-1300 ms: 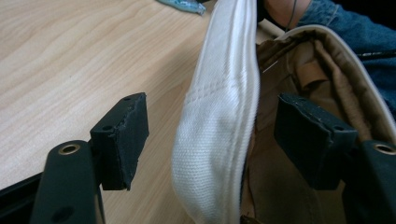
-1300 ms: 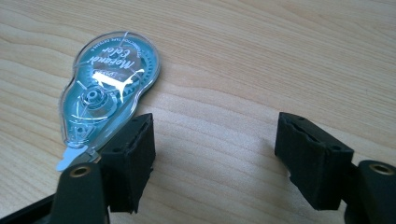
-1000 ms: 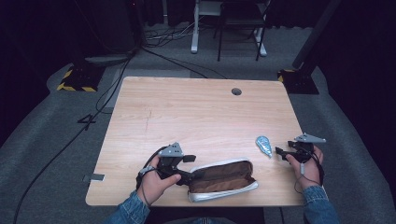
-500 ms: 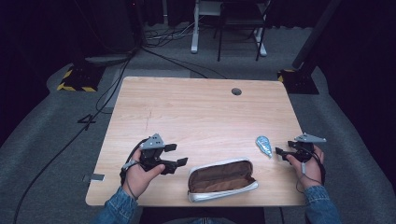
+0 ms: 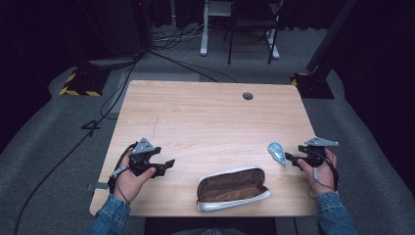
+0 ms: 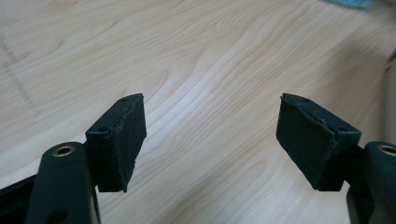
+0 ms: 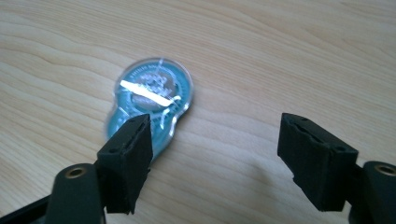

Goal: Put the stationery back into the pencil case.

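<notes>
Near the surface's right edge, the right gripper, jaws just widening and empty, should centre on the blue tape dispenser before closing.

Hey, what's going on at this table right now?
A person holds a gripper in each hand over a wooden table. The right gripper, its jaws just opening, hovers by a small teal plastic correction-tape dispenser, nothing gripped. The left gripper is open over bare wood. An open brown-lined pencil pouch lies between them.
</notes>
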`<state>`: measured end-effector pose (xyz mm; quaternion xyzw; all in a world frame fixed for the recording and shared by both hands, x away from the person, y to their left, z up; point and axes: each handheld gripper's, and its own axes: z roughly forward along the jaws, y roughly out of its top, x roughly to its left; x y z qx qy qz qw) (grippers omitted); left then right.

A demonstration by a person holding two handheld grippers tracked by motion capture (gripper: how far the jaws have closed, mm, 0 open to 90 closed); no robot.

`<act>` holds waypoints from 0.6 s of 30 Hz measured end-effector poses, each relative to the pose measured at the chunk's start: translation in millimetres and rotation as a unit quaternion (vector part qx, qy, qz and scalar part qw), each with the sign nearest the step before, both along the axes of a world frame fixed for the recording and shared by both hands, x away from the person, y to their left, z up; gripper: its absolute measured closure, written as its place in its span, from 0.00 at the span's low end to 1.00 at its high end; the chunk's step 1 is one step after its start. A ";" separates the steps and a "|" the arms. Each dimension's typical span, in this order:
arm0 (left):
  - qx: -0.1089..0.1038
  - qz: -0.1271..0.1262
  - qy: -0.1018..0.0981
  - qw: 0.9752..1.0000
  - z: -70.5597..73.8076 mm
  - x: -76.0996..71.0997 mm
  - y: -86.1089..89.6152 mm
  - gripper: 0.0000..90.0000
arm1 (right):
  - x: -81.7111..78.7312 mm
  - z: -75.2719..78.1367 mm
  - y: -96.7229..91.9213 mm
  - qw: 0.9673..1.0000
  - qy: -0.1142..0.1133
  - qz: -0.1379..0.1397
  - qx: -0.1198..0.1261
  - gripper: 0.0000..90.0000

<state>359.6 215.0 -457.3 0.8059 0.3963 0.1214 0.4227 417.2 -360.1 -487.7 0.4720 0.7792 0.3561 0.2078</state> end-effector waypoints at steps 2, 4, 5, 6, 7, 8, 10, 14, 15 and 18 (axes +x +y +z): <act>0.010 0.008 0.009 1.000 -5.3 1.1 5.6 0.27 | 1.7 2.7 5.3 1.000 -0.003 0.007 -0.001 0.29; 0.016 0.019 0.016 1.000 -9.7 2.3 11.4 0.27 | 3.4 3.3 9.5 1.000 -0.004 0.012 0.001 0.28; 0.018 0.024 0.020 0.999 -11.7 3.1 14.6 0.26 | 4.3 3.5 12.2 1.000 -0.002 0.015 0.000 0.28; 0.022 0.027 0.025 0.999 -13.2 4.2 18.1 0.26 | 4.7 3.6 14.3 1.000 -0.001 0.018 0.000 0.28; 0.026 0.034 0.027 0.999 -16.1 5.8 21.8 0.26 | 5.0 3.6 15.8 1.000 0.000 0.021 0.000 0.28; 0.026 0.034 0.027 0.999 -16.1 5.8 21.8 0.24 | 5.3 3.5 17.8 1.000 0.001 0.023 0.001 0.27; 0.035 0.054 0.039 0.997 -23.5 9.6 31.4 0.24 | 5.5 3.5 20.9 1.000 0.002 0.024 0.005 0.27; 0.046 0.069 0.041 0.996 -29.2 12.9 38.0 0.23 | 5.7 2.6 25.6 0.999 0.004 0.032 0.006 0.27; 0.055 0.076 0.040 0.995 -32.0 14.1 40.2 0.22 | 5.5 1.4 29.3 0.999 0.007 0.036 0.005 0.27; 0.071 0.079 0.038 0.994 -35.3 16.0 43.1 0.20 | 5.3 -0.7 33.3 0.999 0.014 0.038 0.001 0.29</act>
